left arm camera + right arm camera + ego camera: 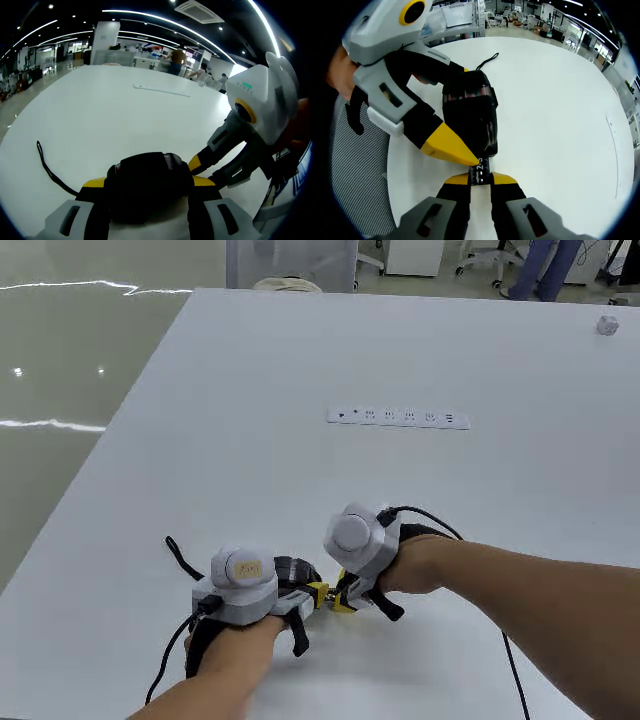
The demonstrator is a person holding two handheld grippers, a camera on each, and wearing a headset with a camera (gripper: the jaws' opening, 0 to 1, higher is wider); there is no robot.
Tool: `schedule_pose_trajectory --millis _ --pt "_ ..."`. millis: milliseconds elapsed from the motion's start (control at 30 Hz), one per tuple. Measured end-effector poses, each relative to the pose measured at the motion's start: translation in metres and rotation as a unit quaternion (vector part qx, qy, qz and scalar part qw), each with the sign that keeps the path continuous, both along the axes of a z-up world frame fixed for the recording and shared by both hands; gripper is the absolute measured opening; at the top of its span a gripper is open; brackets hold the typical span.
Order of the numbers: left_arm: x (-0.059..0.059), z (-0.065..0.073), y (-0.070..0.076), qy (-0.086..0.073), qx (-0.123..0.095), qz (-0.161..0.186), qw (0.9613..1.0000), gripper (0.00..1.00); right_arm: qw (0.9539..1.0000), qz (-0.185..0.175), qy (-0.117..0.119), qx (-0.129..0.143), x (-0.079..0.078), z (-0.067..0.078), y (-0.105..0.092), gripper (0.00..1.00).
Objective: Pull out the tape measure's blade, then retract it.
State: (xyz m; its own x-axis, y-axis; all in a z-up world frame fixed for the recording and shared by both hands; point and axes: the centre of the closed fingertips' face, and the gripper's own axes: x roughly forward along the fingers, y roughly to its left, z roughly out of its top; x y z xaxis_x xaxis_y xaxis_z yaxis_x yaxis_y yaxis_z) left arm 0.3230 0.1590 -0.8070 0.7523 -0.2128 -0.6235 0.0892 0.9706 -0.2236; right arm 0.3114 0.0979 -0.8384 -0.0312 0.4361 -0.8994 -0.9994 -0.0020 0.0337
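- Left gripper [149,184], nearest in its own view, has its jaws pressed against the two flanks of the tape measure [149,167]. This is a black case resting on the white table [300,390], close to the person's side of it.
- Right gripper [480,179] meets it nose to nose. Its yellow tips pinch the short stub of blade [480,172] at the case's mouth. A few printed marks show there, so I judge the blade barely drawn.
- Handling, as a judgement:
  - The case looks rigid and chunky with some weight. It should hold steady when clamped across its broad sides, as it is now.
  - The blade is thin, springy and probably slick, so the best hold is right at its end.
  - A pull straight in line with the mouth suits it, since an off-axis pull could kink or twist it.
  - On the return the spring is likely to snatch, so the blade wants guiding back rather than letting go.
- Lanyard [180,558] trails loose on the table to the left of the case. It is soft and light and may drag along, but it blocks nothing.
- Rightward, where the blade would run, the tabletop lies bare beside the right gripper.
- Table's left edge [100,455] runs diagonally, apart from the left gripper, with glossy floor beyond it.
- Farther off, a white power strip [397,417] lies flat, well apart from both grippers.
- Farthest, a small pale object [607,325] sits near the far right, too small to identify. Neither it nor the strip should interfere.
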Motion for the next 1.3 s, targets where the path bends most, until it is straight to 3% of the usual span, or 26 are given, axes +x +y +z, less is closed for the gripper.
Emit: schedule_pose_trajectory --millis 200,367,567,833,1167,1300 --pt "0.000 0.000 0.000 0.000 0.000 0.000 1.0000 0.59 0.9989 0.032 -0.014 0.030 -0.001 0.001 -0.001 0.17" --pt "0.000 0.000 0.000 0.001 -0.001 0.000 1.0000 0.59 0.9988 0.010 -0.017 0.046 0.004 0.002 -0.003 0.20" --pt "0.000 0.000 0.000 0.001 -0.001 -0.001 1.0000 0.59 0.9987 0.012 -0.011 0.049 0.001 0.002 -0.007 0.16" --pt "0.000 0.000 0.001 0.000 -0.007 0.002 1.0000 0.59 0.9989 -0.014 -0.005 0.045 0.002 0.002 -0.001 0.14" --pt "0.000 0.000 0.000 0.002 -0.011 0.002 0.9999 0.59 0.9984 -0.016 -0.003 0.054 0.002 0.002 0.003 0.14" --pt "0.000 0.000 0.000 0.001 -0.011 0.001 0.9999 0.59 0.9984 0.000 -0.008 0.055 0.001 0.002 0.006 0.14"
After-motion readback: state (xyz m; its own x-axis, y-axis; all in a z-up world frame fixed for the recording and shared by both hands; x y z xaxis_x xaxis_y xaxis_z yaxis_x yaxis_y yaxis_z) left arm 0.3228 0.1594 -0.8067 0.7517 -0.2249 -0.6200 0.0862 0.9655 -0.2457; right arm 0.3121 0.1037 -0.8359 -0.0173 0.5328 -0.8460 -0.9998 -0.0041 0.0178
